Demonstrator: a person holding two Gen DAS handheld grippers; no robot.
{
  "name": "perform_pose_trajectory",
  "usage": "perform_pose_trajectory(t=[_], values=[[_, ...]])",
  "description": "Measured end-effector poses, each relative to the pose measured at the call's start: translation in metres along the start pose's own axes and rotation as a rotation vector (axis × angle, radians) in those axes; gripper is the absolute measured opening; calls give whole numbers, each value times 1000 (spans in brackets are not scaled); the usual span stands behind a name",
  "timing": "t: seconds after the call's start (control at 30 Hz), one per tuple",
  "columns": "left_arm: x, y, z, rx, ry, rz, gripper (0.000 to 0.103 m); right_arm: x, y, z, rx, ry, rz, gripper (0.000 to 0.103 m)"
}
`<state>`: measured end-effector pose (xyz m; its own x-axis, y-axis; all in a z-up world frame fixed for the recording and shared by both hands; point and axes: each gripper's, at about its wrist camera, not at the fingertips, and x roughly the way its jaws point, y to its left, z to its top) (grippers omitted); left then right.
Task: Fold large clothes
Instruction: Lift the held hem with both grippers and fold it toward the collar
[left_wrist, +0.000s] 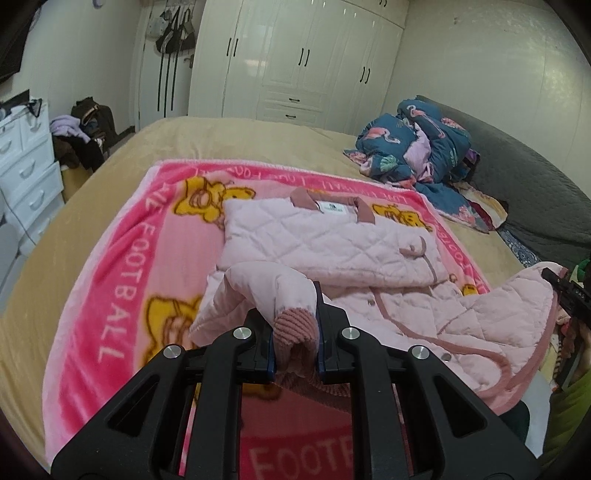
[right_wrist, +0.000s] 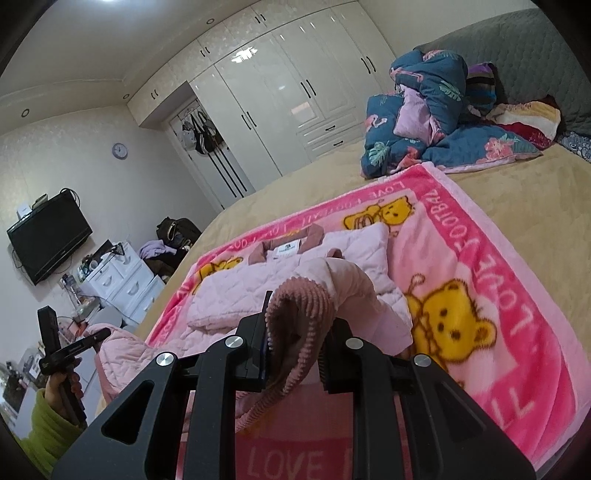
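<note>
The pale pink quilted jacket (left_wrist: 332, 243) lies ahead of both claws on a pink bear-print blanket (left_wrist: 122, 258) over the tan bed (left_wrist: 92, 177), partly folded. The left claw (left_wrist: 295, 328) is clenched on a ribbed dusty-pink cuff (left_wrist: 295, 326). The right claw (right_wrist: 295, 332) grasps the other ribbed cuff (right_wrist: 299, 314). Judged soft, light and limp, the padded fabric will sag. The thick cuffs offer firm holds.
</note>
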<state>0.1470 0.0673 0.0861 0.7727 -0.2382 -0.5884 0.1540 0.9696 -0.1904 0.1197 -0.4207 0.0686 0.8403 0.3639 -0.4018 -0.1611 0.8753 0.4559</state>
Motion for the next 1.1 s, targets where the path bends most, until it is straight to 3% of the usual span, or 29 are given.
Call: perform_pose_trajectory(t=[0.6, 1.1], values=[[25, -2, 60, 37, -76, 60, 8, 33, -9, 49, 32, -60, -16, 18], [63, 0, 91, 54, -88, 122, 8, 68, -24, 71, 60, -73, -33, 18]])
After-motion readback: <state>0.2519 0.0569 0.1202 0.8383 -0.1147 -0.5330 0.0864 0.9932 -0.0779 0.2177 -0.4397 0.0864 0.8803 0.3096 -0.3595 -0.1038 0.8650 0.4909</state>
